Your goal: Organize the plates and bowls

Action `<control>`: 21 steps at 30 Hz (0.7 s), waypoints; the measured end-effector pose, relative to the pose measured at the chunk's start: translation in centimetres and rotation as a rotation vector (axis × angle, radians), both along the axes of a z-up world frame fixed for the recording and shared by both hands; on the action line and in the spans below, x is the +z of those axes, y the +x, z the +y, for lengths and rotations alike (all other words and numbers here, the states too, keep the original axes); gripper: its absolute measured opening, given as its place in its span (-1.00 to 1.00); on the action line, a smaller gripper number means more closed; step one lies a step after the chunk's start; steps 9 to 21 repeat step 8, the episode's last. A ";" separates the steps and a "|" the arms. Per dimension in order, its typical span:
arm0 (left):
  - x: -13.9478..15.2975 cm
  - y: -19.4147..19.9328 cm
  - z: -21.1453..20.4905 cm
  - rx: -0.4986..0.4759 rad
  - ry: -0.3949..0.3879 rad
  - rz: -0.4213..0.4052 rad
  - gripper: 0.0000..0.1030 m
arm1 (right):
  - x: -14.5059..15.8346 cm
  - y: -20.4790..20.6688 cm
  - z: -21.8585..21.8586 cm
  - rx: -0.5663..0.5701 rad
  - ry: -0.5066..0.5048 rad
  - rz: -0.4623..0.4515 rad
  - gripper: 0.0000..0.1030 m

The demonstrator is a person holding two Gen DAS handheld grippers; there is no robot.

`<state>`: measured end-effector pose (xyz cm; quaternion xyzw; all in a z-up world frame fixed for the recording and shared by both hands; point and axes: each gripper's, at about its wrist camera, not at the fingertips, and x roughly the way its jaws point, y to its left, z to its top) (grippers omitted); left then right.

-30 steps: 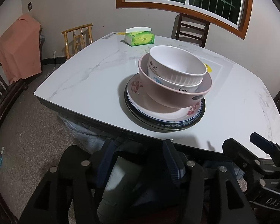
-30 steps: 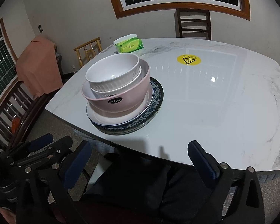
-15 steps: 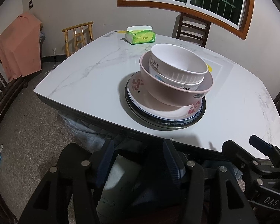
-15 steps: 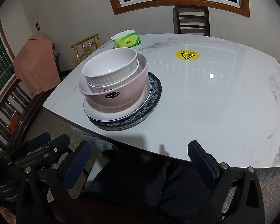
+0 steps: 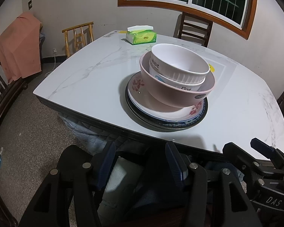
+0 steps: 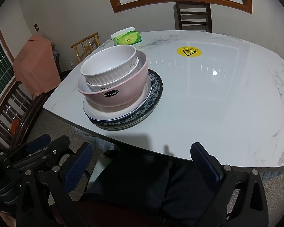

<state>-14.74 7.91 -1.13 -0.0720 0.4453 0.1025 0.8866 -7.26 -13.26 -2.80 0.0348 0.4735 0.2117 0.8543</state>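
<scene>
On the marble table nothing has shifted over the last second: the stacked bowls and plates sit ahead of both empty, spread grippers, left gripper and right gripper, apparently finished.

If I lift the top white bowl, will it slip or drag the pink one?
The white bowl looks rigid with a ribbed rim, so probably grippable, though glossy. It sits tilted and loose in another nested bowl inside the pink bowl, so it likely lifts free.
</scene>
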 end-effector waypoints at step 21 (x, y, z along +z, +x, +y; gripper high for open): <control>0.0 0.2 -0.3 -0.014 -0.002 0.003 0.09 | 0.0 -0.1 0.0 0.000 0.000 0.002 0.99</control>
